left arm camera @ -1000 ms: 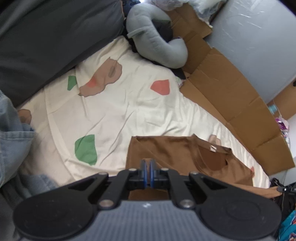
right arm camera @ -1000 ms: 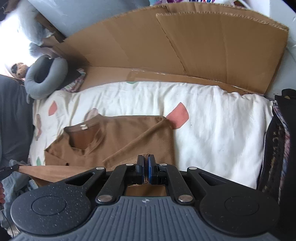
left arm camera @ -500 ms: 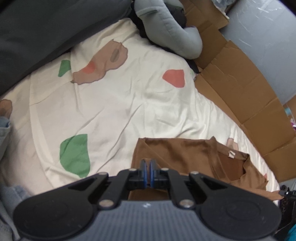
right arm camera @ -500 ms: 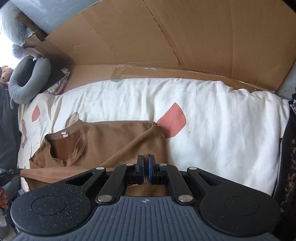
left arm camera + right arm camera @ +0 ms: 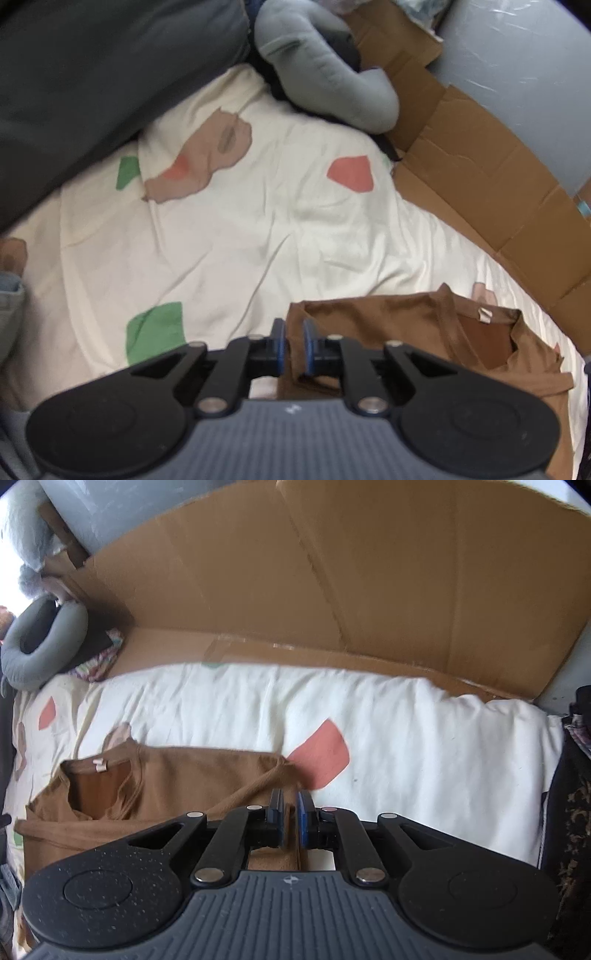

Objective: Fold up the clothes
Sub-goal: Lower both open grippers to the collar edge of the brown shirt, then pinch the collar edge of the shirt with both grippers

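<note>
Now my left tool (image 5: pixel 293 345) is slightly parted, brown shirt (image 5: pixel 373 325) edge loose between its pads. My right tool (image 5: pixel 290 821) is likewise released over the shirt's hem on the bed (image 5: pixel 406 738).

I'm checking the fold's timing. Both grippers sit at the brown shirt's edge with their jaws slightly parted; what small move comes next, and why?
Probably lift both grippers, left and right, clear: the brown shirt lies folded on the sheet, and cloth sits loosely between parted jaws.

Both wrist cams are sitting low and close over the cream patterned bedsheet (image 5: pixel 229 229), each looking along its own fingers. The left one is facing the grey U-shaped neck pillow (image 5: pixel 325 74); the right one is facing the flattened brown cardboard sheet (image 5: pixel 332 572). Both are catching the brown cotton t-shirt (image 5: pixel 192 775), pillow and cardboard.
</note>
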